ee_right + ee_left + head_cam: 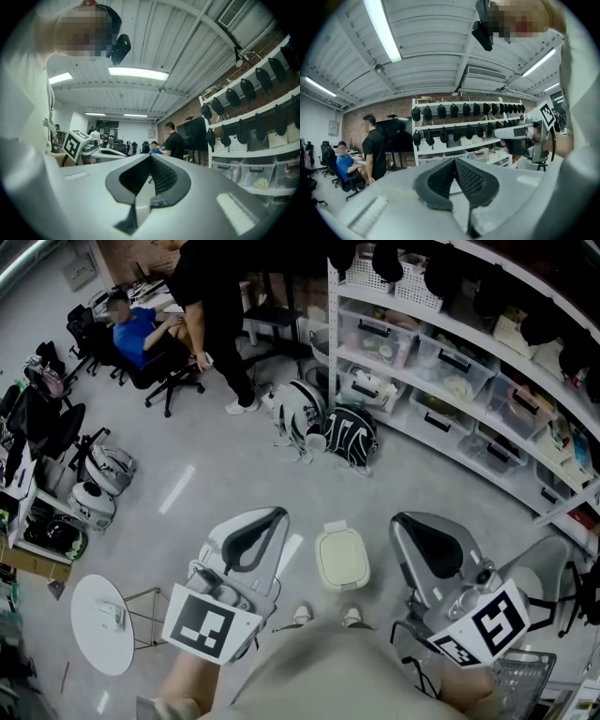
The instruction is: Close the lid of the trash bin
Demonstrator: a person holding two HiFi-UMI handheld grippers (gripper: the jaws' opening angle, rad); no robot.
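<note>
A small cream trash bin (341, 558) stands on the grey floor just ahead of the person's shoes, seen from above with its lid lying flat over it. My left gripper (277, 515) is held in the air to the bin's left, and my right gripper (397, 520) is to its right; neither touches the bin. Both point forward and slightly inward. In the left gripper view the jaws (453, 160) meet at their tips with nothing between them. The right gripper (150, 157) shows the same. Neither gripper view shows the bin.
White shelving (450, 371) with plastic boxes runs along the right. Black and white bags (349, 435) lie on the floor beyond the bin. A person stands (214, 306) and another sits (139, 334) at the far left. A round white table (101, 622) is near left, a wire basket (521, 686) near right.
</note>
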